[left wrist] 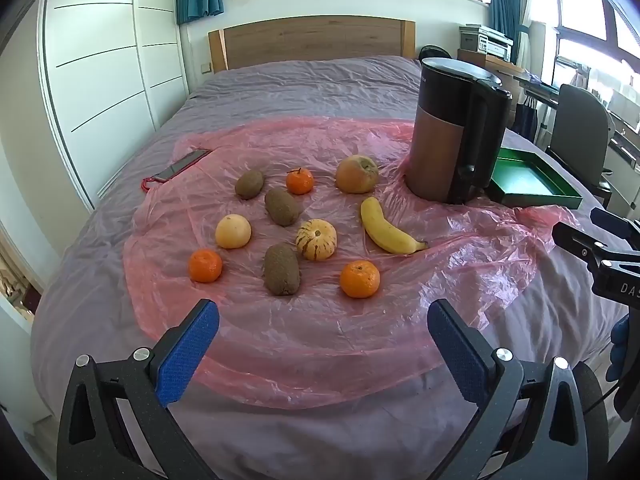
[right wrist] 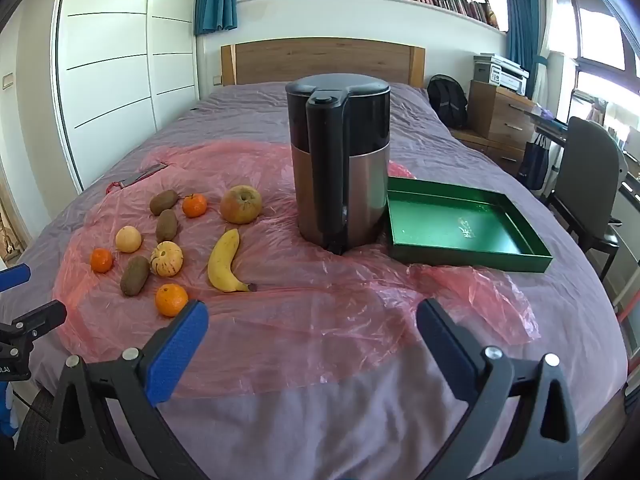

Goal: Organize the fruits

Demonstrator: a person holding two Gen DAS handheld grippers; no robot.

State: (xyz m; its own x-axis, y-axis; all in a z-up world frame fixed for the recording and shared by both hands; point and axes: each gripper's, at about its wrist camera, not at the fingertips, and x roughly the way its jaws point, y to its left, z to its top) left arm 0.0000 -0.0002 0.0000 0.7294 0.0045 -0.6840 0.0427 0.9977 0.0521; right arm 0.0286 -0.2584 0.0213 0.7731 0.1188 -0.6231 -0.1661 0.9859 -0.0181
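1. We see the fruits scattered on the pink plastic sheet (left wrist: 320,332) in the middle of the left wrist view, none yet in the green tray (right wrist: 468,258), which lies at centre right of the right wrist view, just beside the electric kettle (right wrist: 340,168); we judge the tray to be their destination.
2. We judge the round ones most at risk; the nearest mandarin (left wrist: 359,279) or the striped melon (left wrist: 316,239) could roll on the soft bed if a pad nudges it off-centre.
3. The slick, wrinkled sheet could catch under a closing finger and drag neighbouring fruit; the kiwi (left wrist: 281,269) and melon lie close together.
4. The kettle stands between the fruits and the tray; a low carry could knock it over on the bedding.
5. The banana (right wrist: 226,262) is long and curved; pinched near an end, it could swing or bruise.
6. Our left gripper (left wrist: 323,334) hangs at the bottom of its frame, jaws spread wide and holding nothing, aimed at the fruits.
7. Our right gripper (right wrist: 312,330) hangs likewise, jaws spread and bare, facing the kettle; it appears at right edge in the left view.
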